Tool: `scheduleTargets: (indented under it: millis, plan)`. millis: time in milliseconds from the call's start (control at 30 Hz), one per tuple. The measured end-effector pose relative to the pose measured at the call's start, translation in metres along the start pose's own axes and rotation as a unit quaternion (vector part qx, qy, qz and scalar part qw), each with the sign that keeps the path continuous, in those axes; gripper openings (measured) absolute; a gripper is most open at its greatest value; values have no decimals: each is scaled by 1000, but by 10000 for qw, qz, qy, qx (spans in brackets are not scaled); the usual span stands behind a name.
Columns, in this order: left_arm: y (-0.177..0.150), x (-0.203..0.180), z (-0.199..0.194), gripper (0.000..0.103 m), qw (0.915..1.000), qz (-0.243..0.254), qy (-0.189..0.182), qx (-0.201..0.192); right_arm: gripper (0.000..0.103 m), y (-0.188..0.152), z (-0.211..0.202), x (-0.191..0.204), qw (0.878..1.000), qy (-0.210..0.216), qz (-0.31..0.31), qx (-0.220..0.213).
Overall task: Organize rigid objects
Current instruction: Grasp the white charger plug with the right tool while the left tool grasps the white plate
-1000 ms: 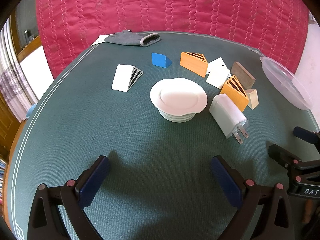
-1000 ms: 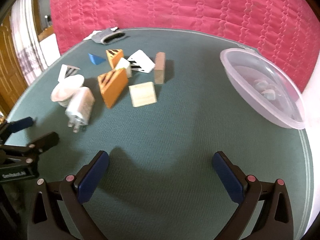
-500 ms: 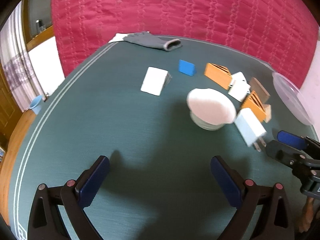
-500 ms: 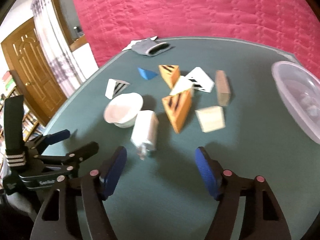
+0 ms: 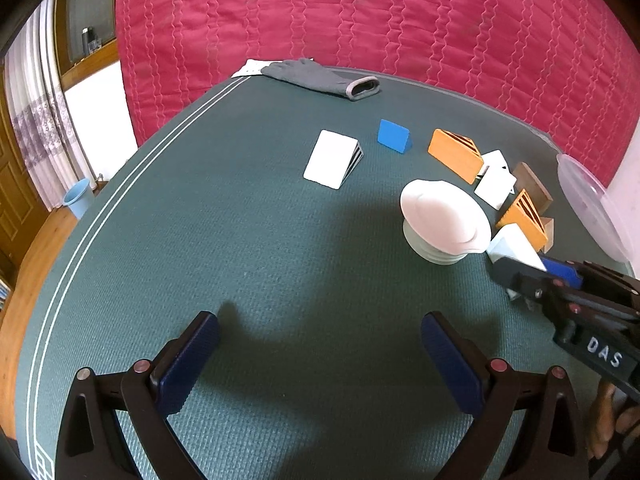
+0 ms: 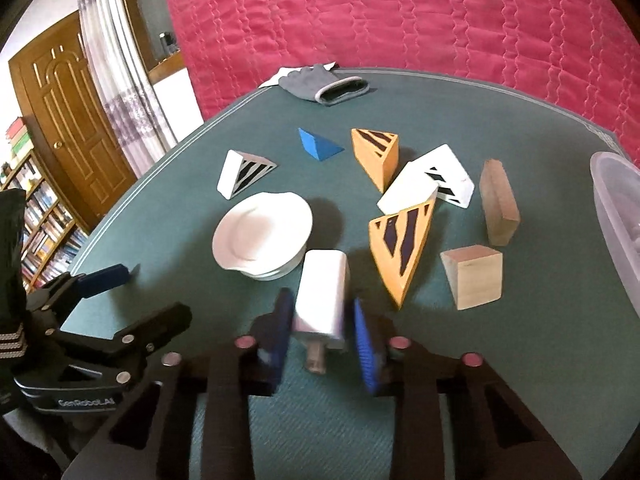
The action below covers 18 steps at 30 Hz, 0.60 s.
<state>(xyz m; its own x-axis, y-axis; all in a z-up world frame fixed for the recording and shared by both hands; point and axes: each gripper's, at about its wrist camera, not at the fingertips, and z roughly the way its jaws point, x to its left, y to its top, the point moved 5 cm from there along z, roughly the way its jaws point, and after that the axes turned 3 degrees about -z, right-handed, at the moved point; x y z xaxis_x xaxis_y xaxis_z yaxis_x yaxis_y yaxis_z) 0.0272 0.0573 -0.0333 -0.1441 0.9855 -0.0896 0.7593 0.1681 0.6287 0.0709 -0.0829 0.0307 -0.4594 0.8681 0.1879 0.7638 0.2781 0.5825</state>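
A white charger [image 6: 322,292] lies on the green table [image 5: 240,240], plug prongs toward me. My right gripper [image 6: 320,312] straddles its near end; the jaws are closing, blurred, with the blue pads against its sides. The same gripper [image 5: 536,272] shows in the left wrist view, covering part of the charger [image 5: 516,244]. My left gripper [image 5: 320,324] hovers open over bare felt, nothing between its fingers. Left of the charger stands a white dish stack [image 6: 262,232]. To its right lie an orange striped wedge [image 6: 402,248] and a wooden cube [image 6: 474,280].
Farther back lie a second orange wedge [image 6: 378,152], two white striped wedges [image 6: 244,172] [image 6: 436,172], a blue wedge [image 6: 318,144] and a brown wooden block [image 6: 498,204]. A clear plastic tub [image 6: 616,208] sits at the right edge. A grey glove [image 6: 324,84] rests at the far edge.
My right gripper swung left from open felt to the charger and its jaws narrowed from wide open to either side of it. The left gripper shifted sideways, still open.
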Motion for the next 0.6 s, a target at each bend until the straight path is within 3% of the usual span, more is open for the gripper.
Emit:
scheduleTargets:
  millis: [267, 600]
  plan:
    - [5, -9, -4, 103, 9998, 168, 17, -64, 24, -3, -17, -8, 9996, 59, 109, -258]
    - [28, -49, -4, 103, 9976, 644, -77, -250, 24, -19, -39, -28, 9992, -23, 215, -337]
